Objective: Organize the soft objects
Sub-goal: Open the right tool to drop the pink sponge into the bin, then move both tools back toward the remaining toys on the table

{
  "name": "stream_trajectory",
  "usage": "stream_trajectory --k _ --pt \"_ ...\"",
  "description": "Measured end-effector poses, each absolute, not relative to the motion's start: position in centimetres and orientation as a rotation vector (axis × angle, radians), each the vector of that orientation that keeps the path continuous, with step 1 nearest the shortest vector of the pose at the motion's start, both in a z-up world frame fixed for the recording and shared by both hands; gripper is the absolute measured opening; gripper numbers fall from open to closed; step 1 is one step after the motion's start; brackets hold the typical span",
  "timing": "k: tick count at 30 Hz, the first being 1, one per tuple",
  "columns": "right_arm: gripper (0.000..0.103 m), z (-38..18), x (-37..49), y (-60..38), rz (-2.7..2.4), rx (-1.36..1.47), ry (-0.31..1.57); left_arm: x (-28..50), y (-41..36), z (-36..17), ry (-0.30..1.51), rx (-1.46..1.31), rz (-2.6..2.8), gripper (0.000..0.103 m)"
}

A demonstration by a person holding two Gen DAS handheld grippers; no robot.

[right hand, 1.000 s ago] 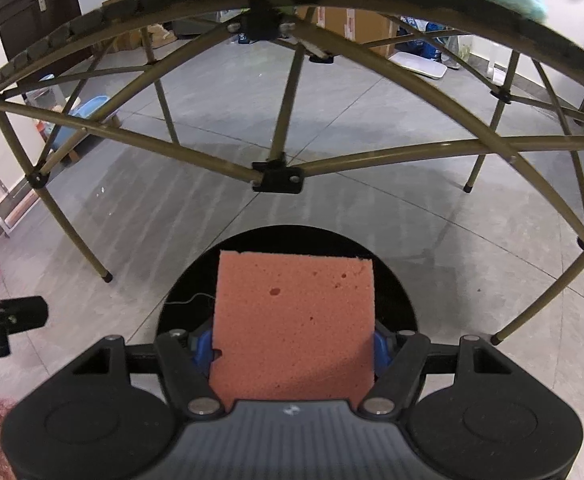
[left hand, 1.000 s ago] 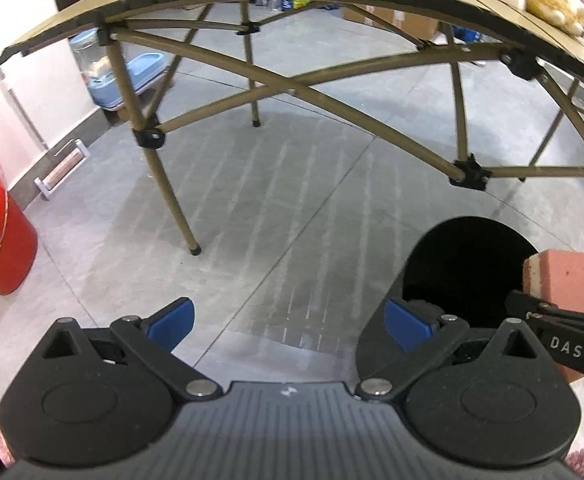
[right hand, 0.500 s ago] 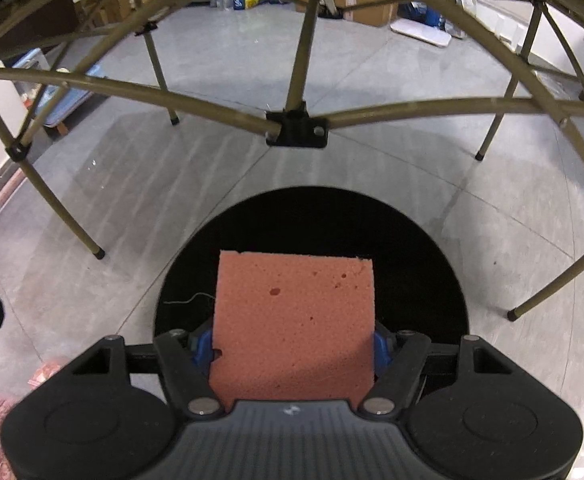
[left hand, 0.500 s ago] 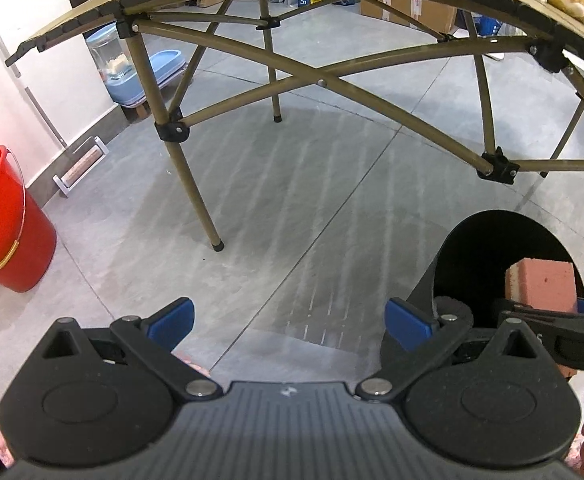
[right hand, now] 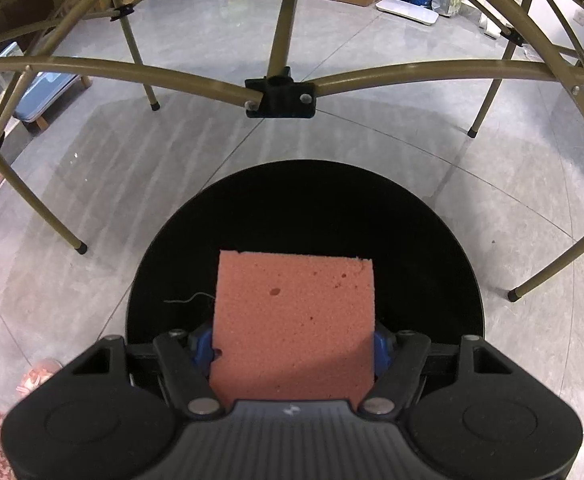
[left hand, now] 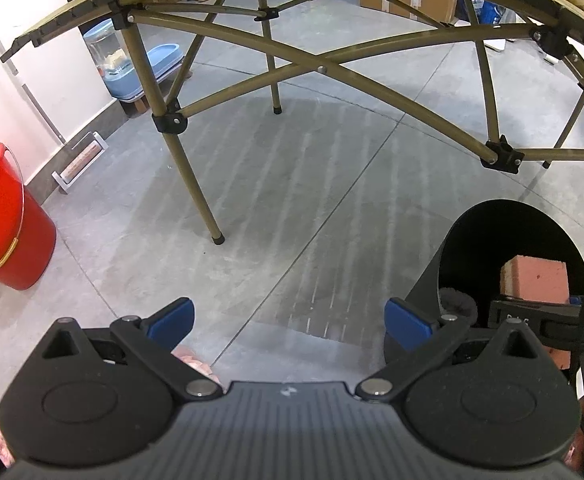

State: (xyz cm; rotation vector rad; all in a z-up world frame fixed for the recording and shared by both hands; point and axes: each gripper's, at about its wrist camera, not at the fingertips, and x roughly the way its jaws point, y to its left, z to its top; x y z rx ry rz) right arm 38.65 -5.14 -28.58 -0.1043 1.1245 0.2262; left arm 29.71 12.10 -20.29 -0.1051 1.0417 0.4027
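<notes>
Pink sponge (right hand: 294, 320) clamped between the pads of the right hand-held gripper (right hand: 294, 346), now lowered right over the mouth of the black bin (right hand: 432, 248), so drop-in looks imminent; left hand-held gripper (left hand: 287, 320) spread wide, empty.

pink porous rectangular foam sponge (right hand: 294, 320) | held upright, clamped at both side edges | positioned over round black bin (right hand: 432, 240) opening
</notes>
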Motion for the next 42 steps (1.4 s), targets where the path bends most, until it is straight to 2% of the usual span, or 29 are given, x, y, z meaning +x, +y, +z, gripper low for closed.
stream_trajectory --k 4,5,6,8,32,42 --pt "0.070 -28.6 38.9 -5.1 0.225 -0.110 1.131 29.7 12.0 -20.2 1.037 -0.108 0.402 0.103" --pt "0.078 -28.7 38.9 -5.0 0.221 -0.112 1.132 29.7 12.0 -20.2 1.036 -0.109 0.403 0.103" --pt "0.092 -28.7 39.0 -5.0 0.214 -0.107 1.129 29.8 12.0 -20.2 1.037 -0.110 0.403 0.103" --pt "0.103 -28.9 39.1 -5.3 0.206 -0.085 1.129 29.8 12.0 -20.2 1.037 -0.110 0.403 0.103" --pt "0.103 -26.4 38.4 -6.9 0.199 -0.063 1.065 30.0 11.5 -19.7 1.018 -0.121 0.396 0.103" --pt "0.103 -23.5 37.5 -9.8 0.186 -0.039 0.990 29.3 10.1 -17.0 0.914 -0.159 0.369 0.103"
